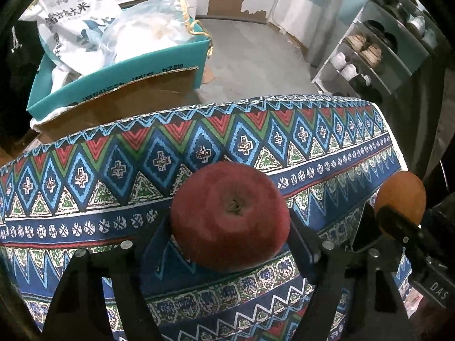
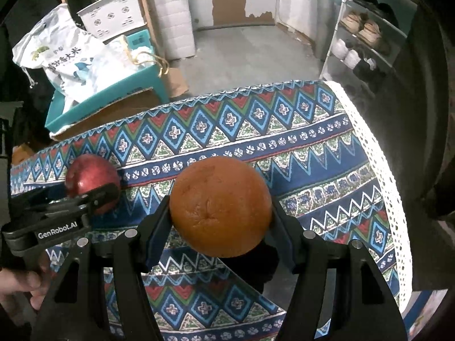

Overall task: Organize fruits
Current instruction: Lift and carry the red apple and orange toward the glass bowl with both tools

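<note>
A red apple [image 1: 230, 216] rests stem-up on the patterned tablecloth [image 1: 85, 227]. My left gripper [image 1: 231, 226] has its two fingers pressed against the apple's sides. In the right wrist view the same apple [image 2: 85, 176] sits at the left, with the left gripper [image 2: 95, 196] around it. My right gripper [image 2: 221, 213] is shut on an orange [image 2: 220, 204] and holds it slightly above the cloth [image 2: 312, 156], where it casts a shadow. From the left wrist view, the orange [image 1: 401, 193] and the right gripper [image 1: 398, 221] show at the far right.
Beyond the table's far edge stands a teal box [image 1: 119, 82] holding a white rice bag [image 1: 71, 22] and plastic bags, with cardboard below. A shoe rack [image 1: 369, 54] stands at the right. A person's hand [image 2: 17, 287] grips the left tool. The cloth's lace edge [image 2: 381, 153] runs down the right.
</note>
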A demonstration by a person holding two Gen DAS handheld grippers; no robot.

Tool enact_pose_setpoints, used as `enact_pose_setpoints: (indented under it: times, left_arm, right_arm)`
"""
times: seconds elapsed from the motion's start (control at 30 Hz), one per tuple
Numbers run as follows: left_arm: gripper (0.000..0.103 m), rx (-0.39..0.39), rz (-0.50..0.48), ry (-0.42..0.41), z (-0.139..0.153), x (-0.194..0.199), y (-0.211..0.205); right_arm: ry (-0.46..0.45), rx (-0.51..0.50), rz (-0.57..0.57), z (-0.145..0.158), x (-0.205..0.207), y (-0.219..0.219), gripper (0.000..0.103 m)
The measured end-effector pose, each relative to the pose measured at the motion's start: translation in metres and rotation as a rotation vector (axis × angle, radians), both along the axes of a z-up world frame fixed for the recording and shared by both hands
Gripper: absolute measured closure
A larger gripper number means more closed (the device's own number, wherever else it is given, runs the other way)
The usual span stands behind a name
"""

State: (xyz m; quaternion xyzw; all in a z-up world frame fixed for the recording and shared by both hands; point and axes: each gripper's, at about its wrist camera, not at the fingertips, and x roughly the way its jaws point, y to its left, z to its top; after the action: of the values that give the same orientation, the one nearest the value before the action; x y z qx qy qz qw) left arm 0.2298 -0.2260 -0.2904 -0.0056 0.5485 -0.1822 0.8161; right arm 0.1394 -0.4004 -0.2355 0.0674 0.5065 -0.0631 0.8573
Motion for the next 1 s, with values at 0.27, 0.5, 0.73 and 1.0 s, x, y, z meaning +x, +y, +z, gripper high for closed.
enact_pose_setpoints:
  times: [0.27,0.5,0.73,1.0]
  left_arm:
    - [0.025,0.02,-0.007,-0.03,0.001,-0.011,0.004]
    - [0.025,0.036,-0.02,-0.089,0.019,-0.031,0.013]
    - [0.025,0.051,-0.024,-0.144,0.048,-0.049,0.024]
    - [0.025,0.037,-0.001,-0.202,0.088,-0.068,0.042]
  right_arm:
    - [-0.001,-0.004,0.009,0.001,-0.002,0.004,0.038]
    - [-0.011,-0.004,0.021,0.005,-0.006,0.009,0.038]
    - [-0.035,0.0,0.037,0.02,-0.012,0.017,0.038]
    - [-0.091,0.008,0.053,0.052,-0.024,0.028,0.038]
